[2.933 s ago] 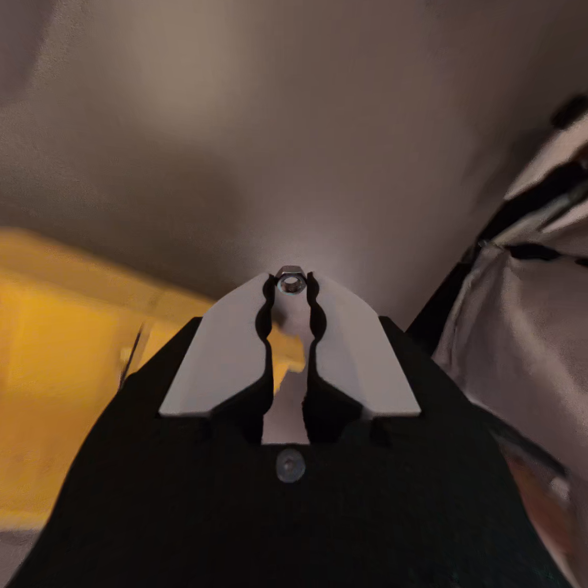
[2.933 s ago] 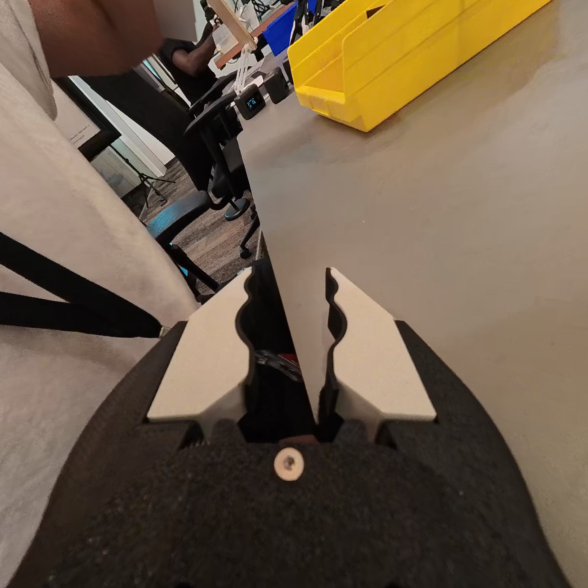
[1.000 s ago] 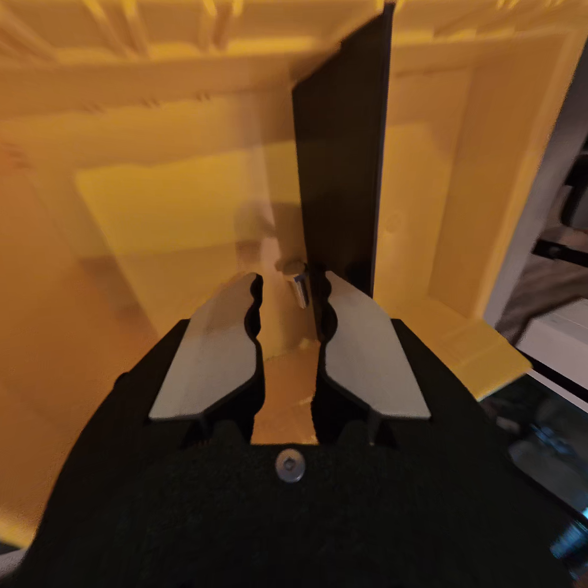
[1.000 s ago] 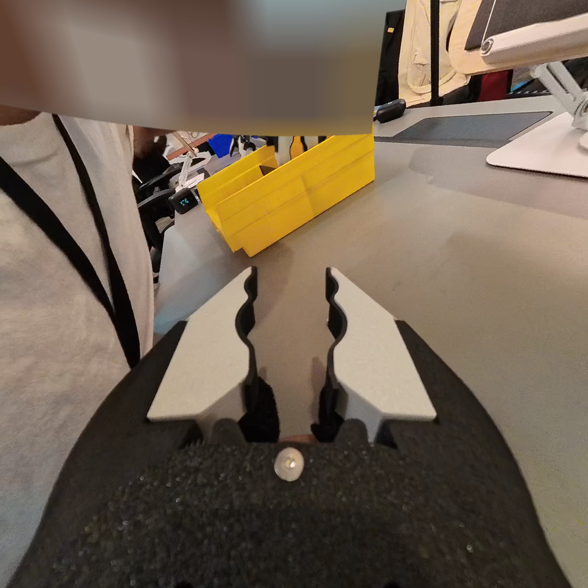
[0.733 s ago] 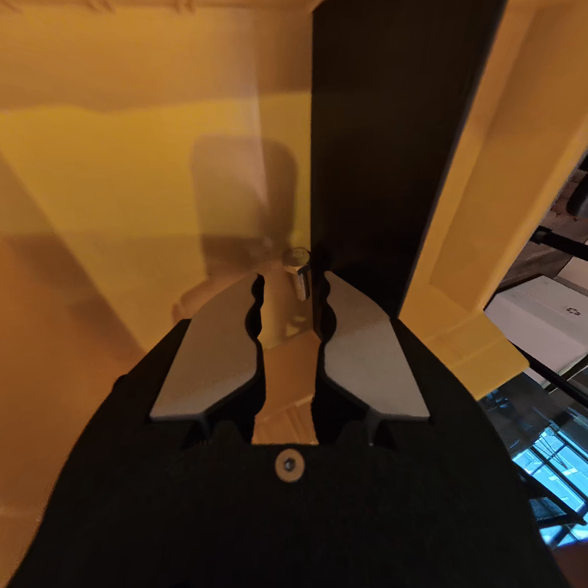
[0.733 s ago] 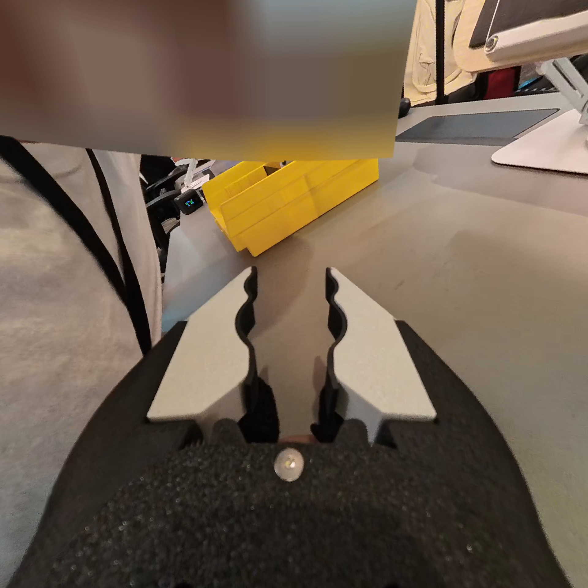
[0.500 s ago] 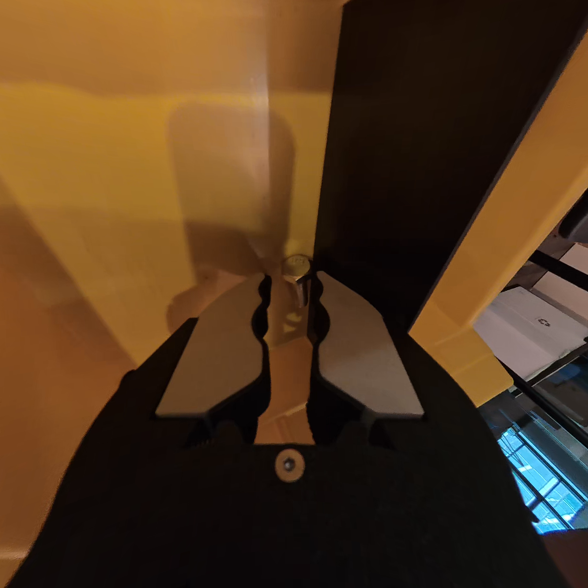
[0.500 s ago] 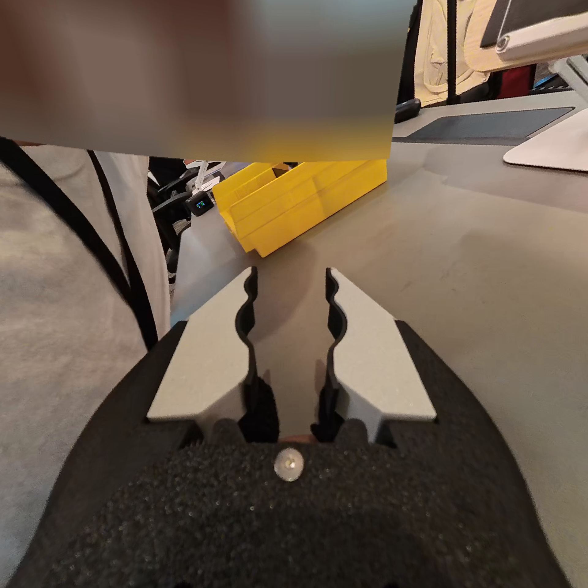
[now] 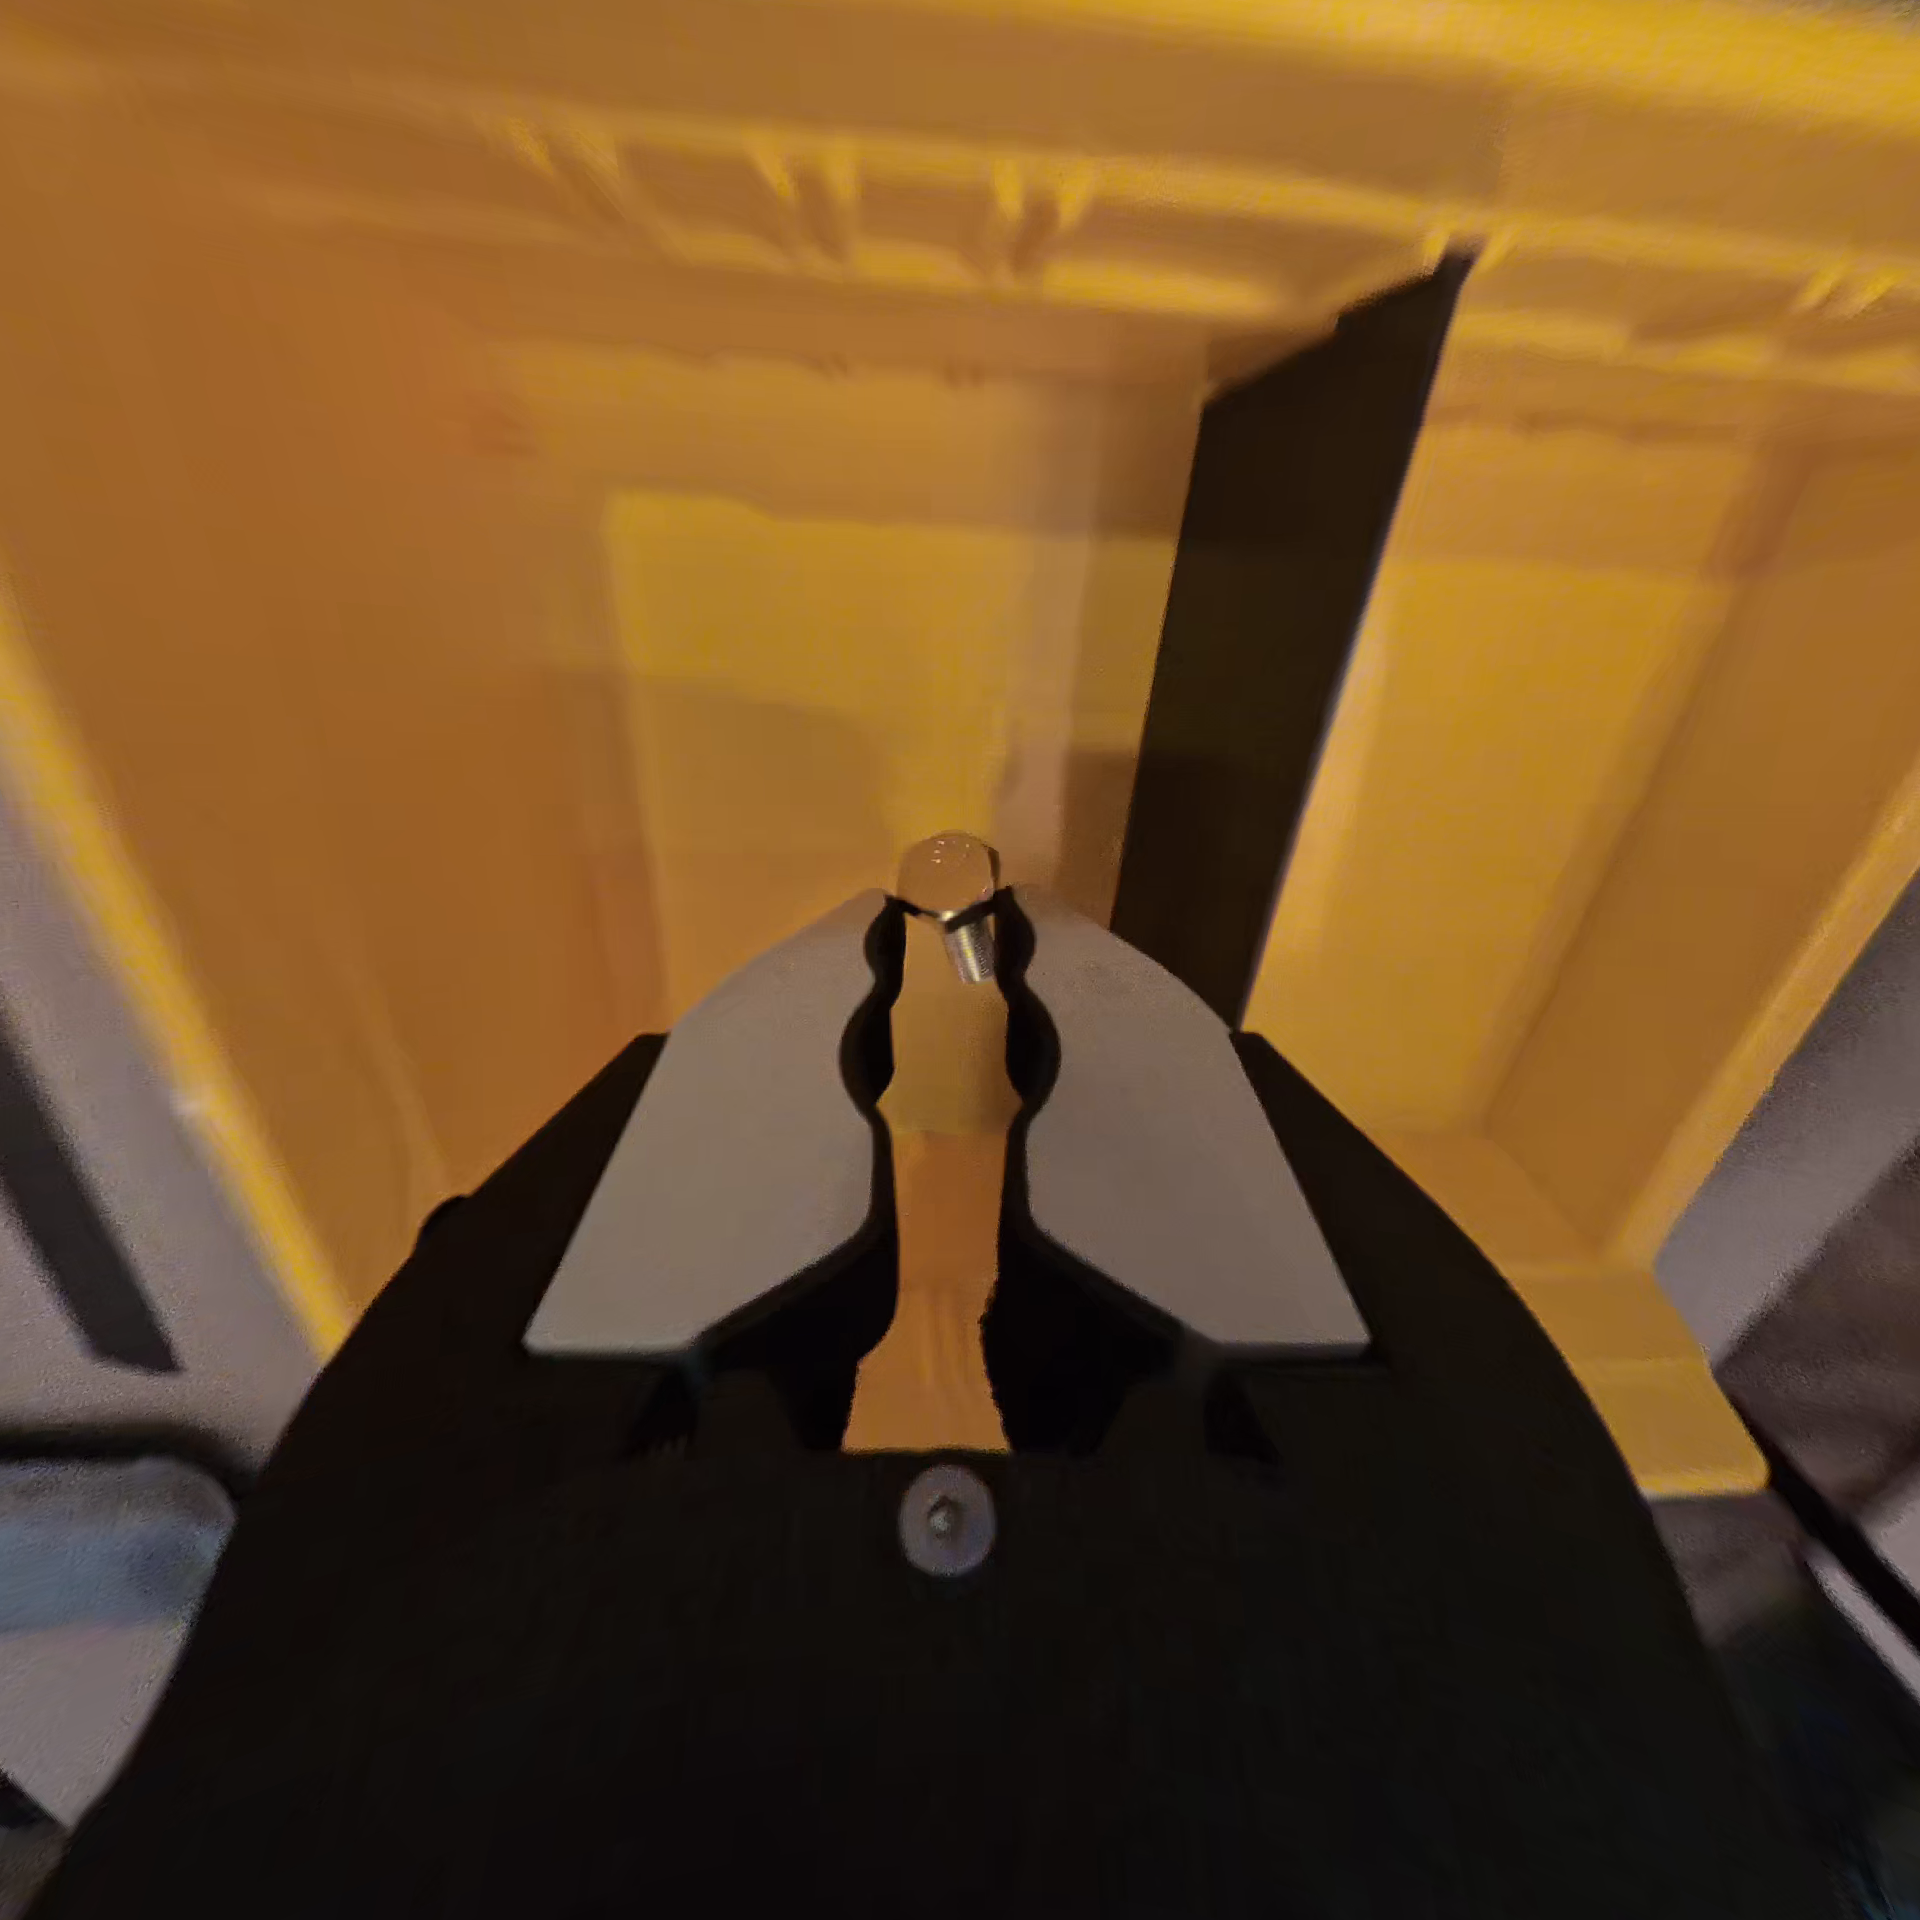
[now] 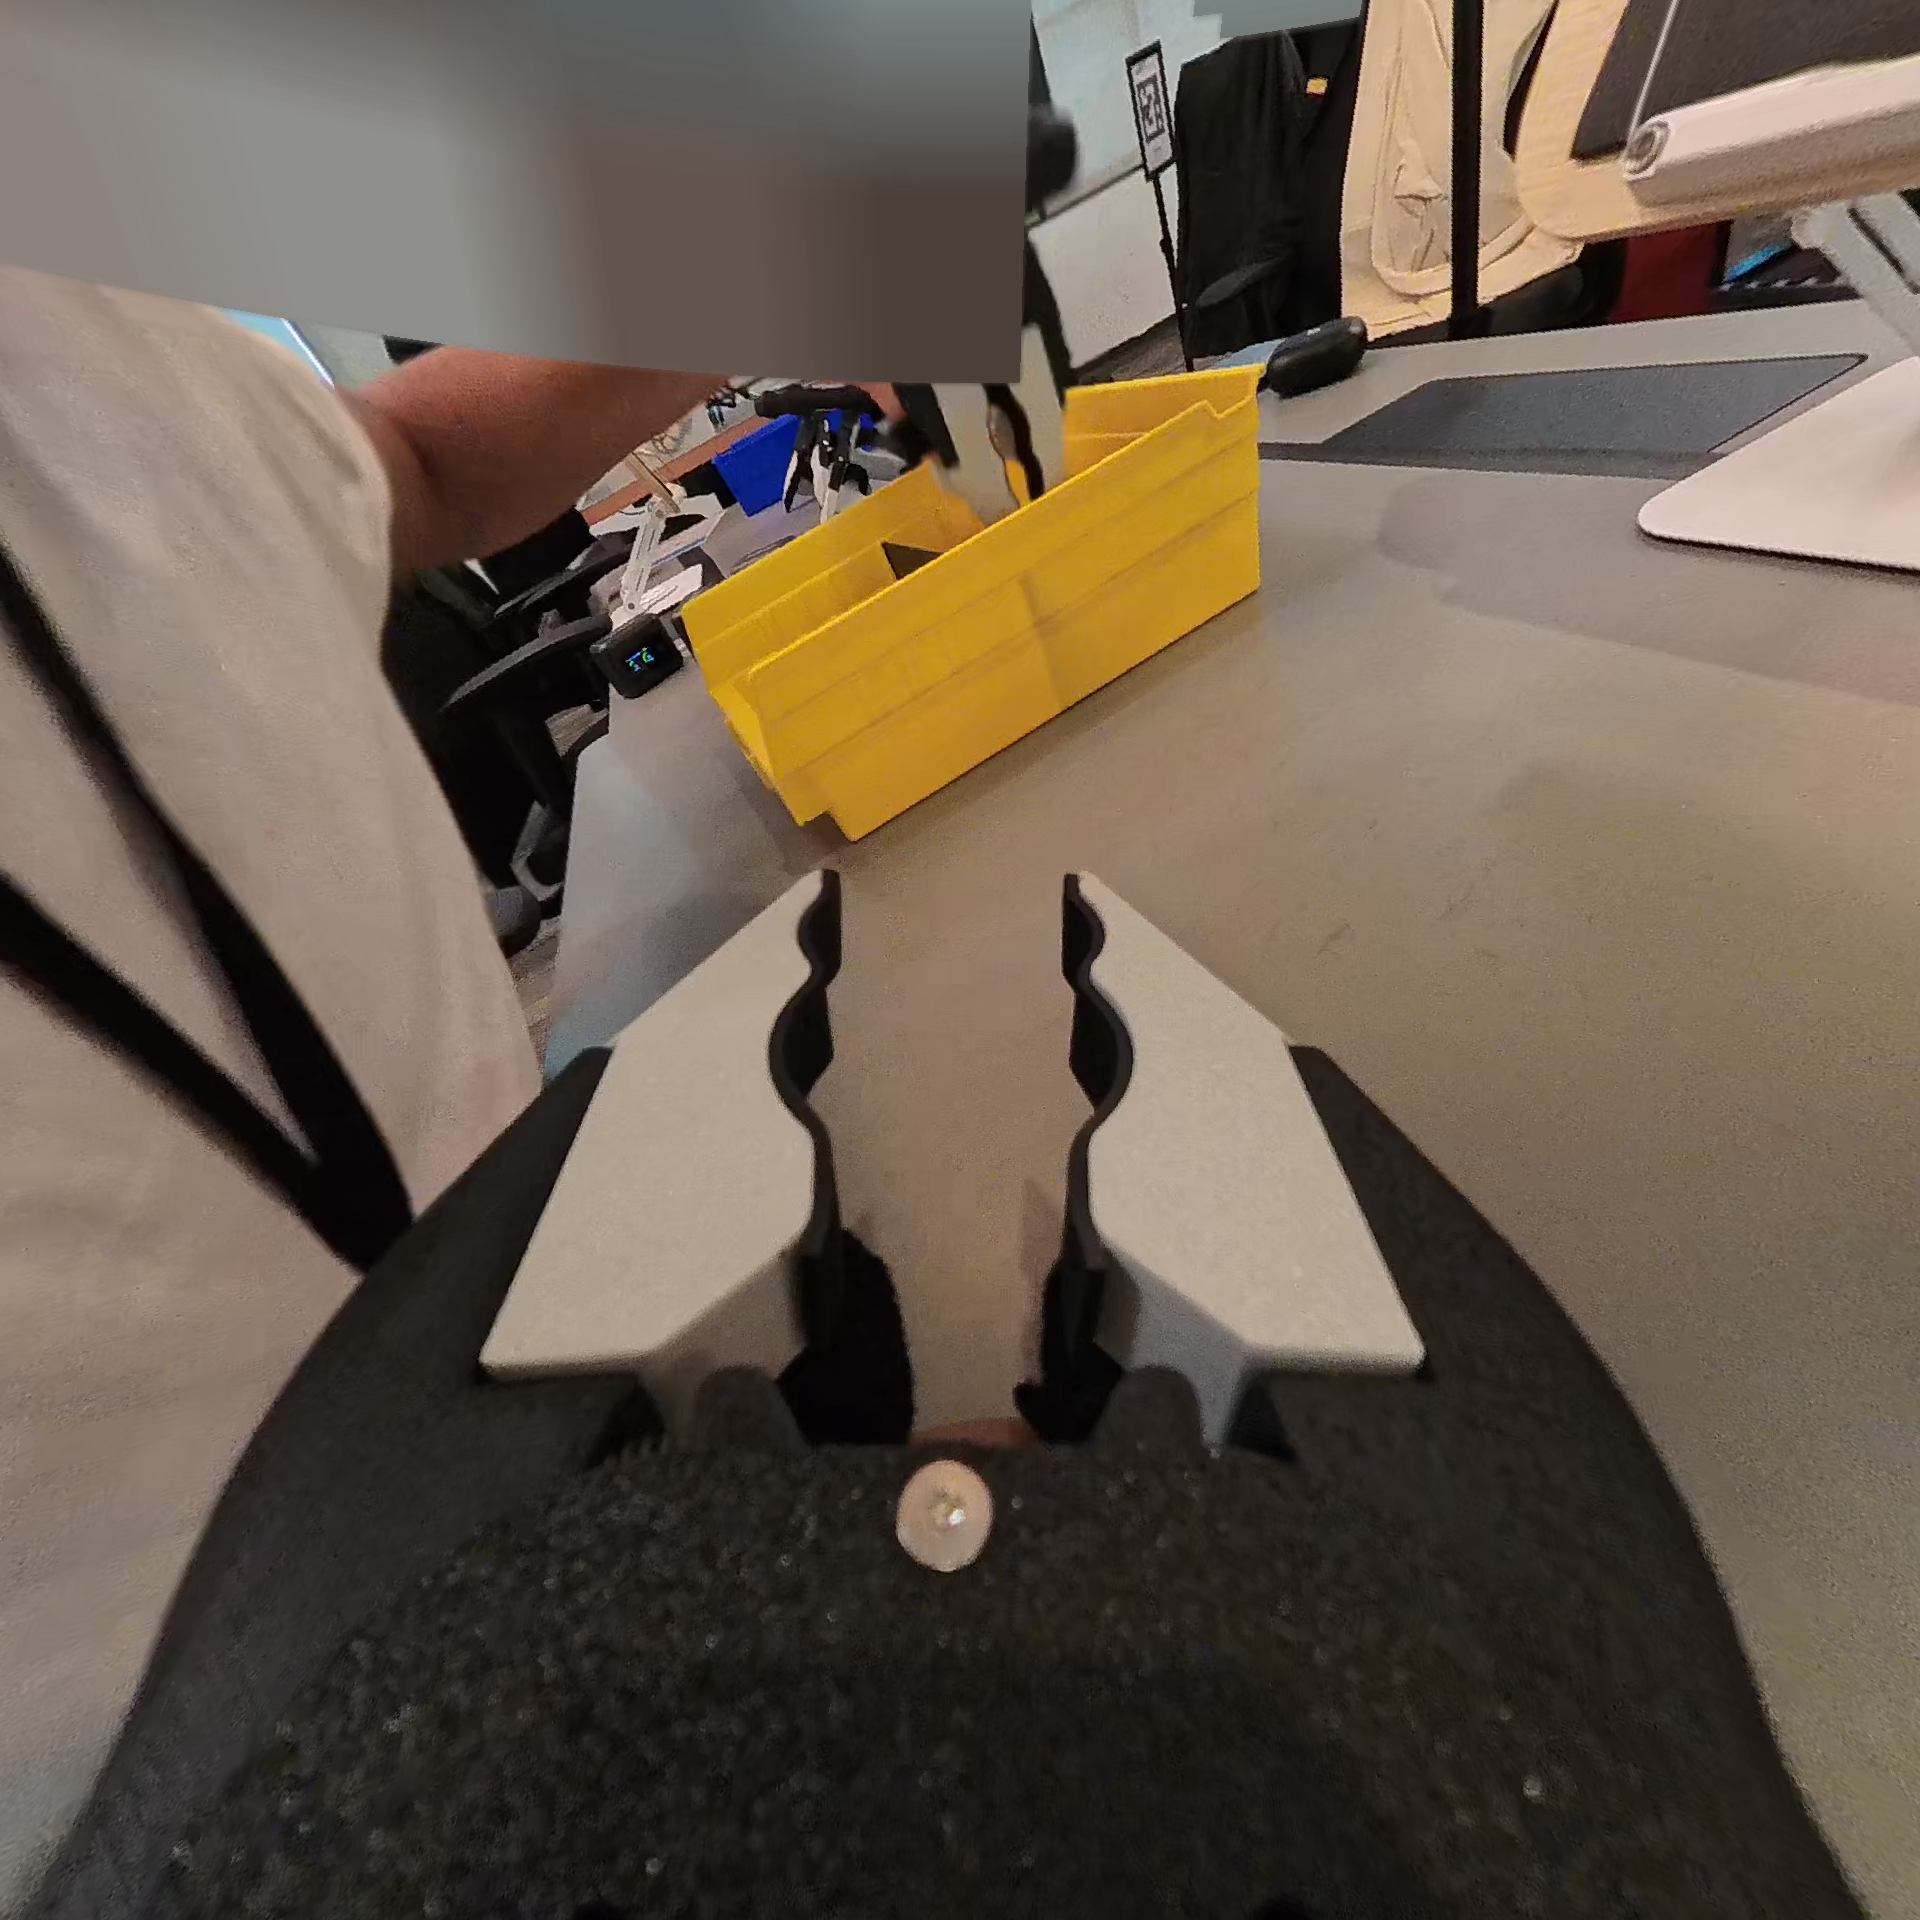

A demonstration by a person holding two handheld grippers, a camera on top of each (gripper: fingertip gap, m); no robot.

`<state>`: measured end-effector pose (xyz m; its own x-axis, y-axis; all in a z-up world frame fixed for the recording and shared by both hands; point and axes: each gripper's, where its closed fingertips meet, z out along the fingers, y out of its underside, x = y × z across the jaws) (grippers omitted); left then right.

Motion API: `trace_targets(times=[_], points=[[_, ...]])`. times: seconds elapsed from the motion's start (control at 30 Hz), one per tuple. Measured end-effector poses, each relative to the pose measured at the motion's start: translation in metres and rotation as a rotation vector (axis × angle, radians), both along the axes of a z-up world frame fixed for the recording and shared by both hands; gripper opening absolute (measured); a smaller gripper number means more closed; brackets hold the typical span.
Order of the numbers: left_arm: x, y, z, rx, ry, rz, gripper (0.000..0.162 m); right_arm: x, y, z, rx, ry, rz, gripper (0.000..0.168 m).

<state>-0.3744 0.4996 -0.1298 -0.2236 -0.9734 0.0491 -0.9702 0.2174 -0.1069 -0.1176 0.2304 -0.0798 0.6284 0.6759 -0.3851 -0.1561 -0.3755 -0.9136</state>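
Now clamped in left gripper [image 9: 948,914]: one bolt [image 9: 954,896], over one yellow bin [image 9: 416,623]; right gripper [image 10: 948,894] apart.

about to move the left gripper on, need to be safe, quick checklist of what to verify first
1. Left gripper shut on the bolt: ok, pinched by its head at the tips only.
2. Bolt straight: not ok, shank tilts.
3. Clear of the black divider: ok, it stands apart to the right.
4. Tips raised clear of the yellow bin walls: cannot tell.
5. Right gripper open, empty, over the grey table: ok.
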Motion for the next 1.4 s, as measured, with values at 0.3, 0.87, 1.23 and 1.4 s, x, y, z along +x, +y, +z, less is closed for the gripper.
trace_targets(times=[0.3, 0.87, 1.23, 1.4], points=[[0.098, -0.103, 0.145, -0.055, -1.050, 0.311, 0.016, -0.040, 0.040, 0.008, -0.026, 0.074, -0.028, 0.042], [0.175, -0.303, 0.088, -0.257, -1.283, 0.354, 0.016, -0.091, -0.032, 0.017, 0.198, -0.094, 0.167, 0.009], [0.165, -0.308, 0.017, 0.075, -1.100, 0.022, 0.046, -0.074, -0.030, -0.047, 0.322, -0.692, 0.176, 0.009], [0.171, -0.318, 0.014, 0.070, -1.076, 0.009, 0.037, -0.085, -0.038, -0.057, 0.324, -0.736, 0.240, 0.009]])
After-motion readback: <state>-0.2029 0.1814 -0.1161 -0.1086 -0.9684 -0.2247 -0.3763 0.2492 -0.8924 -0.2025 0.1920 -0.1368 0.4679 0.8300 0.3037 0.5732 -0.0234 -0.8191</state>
